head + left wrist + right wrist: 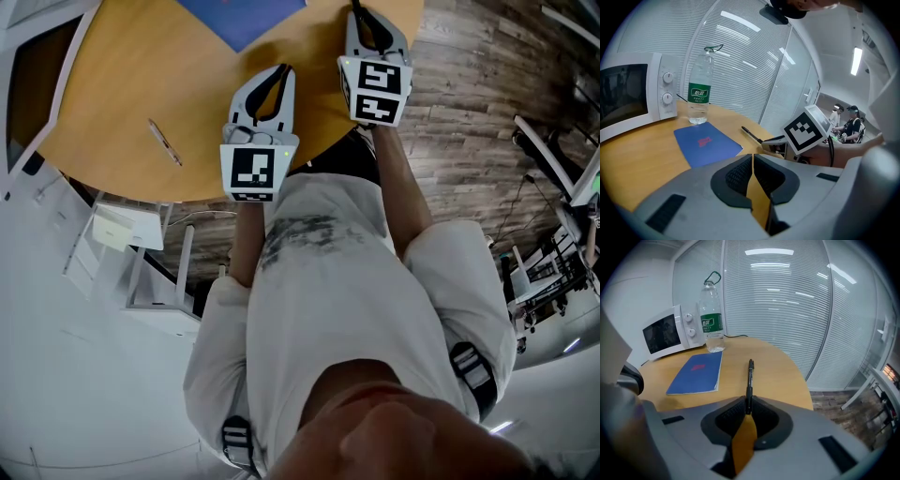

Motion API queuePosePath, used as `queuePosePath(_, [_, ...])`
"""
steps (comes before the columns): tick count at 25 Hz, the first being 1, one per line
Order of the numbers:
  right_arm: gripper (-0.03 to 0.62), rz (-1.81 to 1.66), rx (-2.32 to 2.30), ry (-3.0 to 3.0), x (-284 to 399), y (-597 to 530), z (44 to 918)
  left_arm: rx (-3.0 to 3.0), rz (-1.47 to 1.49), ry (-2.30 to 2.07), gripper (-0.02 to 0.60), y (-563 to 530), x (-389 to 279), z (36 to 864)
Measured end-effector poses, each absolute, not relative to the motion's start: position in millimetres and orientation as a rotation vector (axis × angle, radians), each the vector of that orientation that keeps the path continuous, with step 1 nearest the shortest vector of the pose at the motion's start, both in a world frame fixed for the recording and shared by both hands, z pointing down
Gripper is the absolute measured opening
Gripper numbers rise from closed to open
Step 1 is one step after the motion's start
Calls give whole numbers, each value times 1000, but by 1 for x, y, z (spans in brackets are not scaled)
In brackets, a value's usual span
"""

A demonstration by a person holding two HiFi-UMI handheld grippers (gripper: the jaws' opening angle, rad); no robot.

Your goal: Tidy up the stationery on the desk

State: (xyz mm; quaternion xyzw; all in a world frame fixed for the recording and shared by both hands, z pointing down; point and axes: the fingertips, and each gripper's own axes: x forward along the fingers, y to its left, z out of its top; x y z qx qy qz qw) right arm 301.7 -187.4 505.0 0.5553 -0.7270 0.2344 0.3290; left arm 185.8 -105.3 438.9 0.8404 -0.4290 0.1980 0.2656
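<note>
My right gripper is shut on a black pen, which sticks out forward over the round wooden desk. The head view shows this gripper over the desk's near right edge. The left gripper is shut with nothing between its jaws; from the head camera it hovers over the near edge. A blue notebook lies flat to the left of the held pen, also seen as the notebook and notebook. A second thin pen lies alone on the desk's left side.
A water bottle and a white microwave stand at the desk's far side before glass walls with blinds. A white stool is below the desk's left edge. Chairs and equipment fill the floor at right. People stand in the distance.
</note>
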Motion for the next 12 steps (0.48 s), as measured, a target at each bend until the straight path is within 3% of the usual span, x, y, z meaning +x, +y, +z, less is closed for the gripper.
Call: queuePosePath(12, [97, 586, 1425, -1929, 260, -155, 492, 2260, 495, -1203, 17, -78, 149, 431])
